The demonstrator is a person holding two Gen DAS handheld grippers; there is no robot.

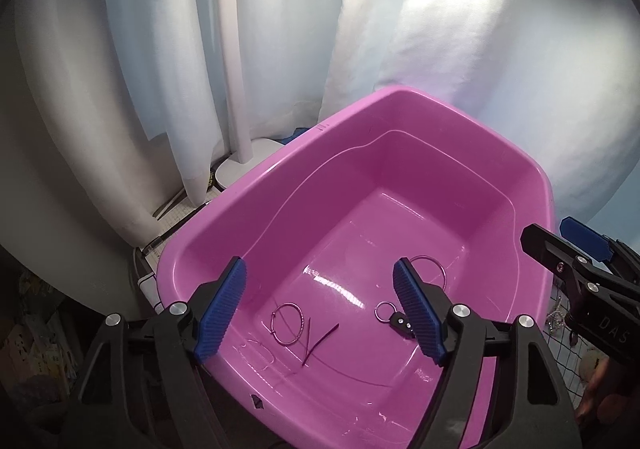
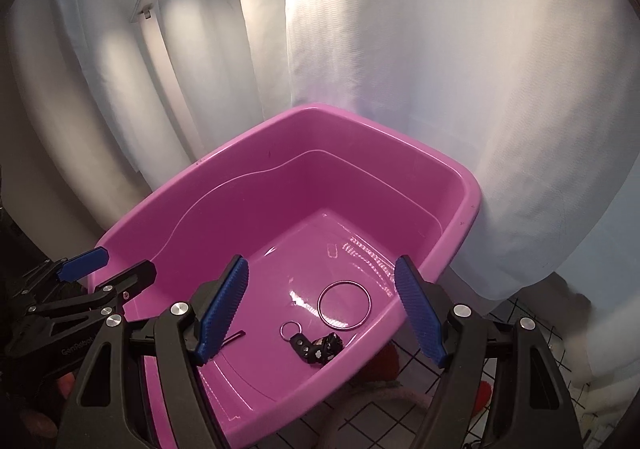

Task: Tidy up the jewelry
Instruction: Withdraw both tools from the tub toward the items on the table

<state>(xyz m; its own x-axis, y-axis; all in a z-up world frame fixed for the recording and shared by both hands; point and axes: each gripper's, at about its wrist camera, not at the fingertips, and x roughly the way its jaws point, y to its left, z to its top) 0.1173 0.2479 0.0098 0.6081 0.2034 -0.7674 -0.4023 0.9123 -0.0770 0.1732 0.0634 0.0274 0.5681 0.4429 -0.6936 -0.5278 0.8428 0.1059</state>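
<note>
A pink plastic tub (image 1: 248, 185) holds the jewelry. On its floor lie a thin hoop (image 1: 287, 324), a dark thin strip (image 1: 320, 339), a key ring with a black strap (image 1: 394, 315) and a large ring (image 1: 430, 269) half hidden behind one finger. My left gripper (image 1: 320, 309) hangs open above the tub's near side with nothing between its blue pads. My right gripper (image 2: 322, 289) is open too, over the tub (image 2: 168, 189), above the large ring (image 2: 345, 305) and the key ring strap (image 2: 304, 341). Each gripper shows at the edge of the other's view.
White curtains hang close behind the tub. A white lamp stand (image 1: 236, 89) with a round base stands at the back left. A grid-patterned mat (image 2: 400, 409) and a red object (image 2: 390, 365) lie beside the tub's near right corner.
</note>
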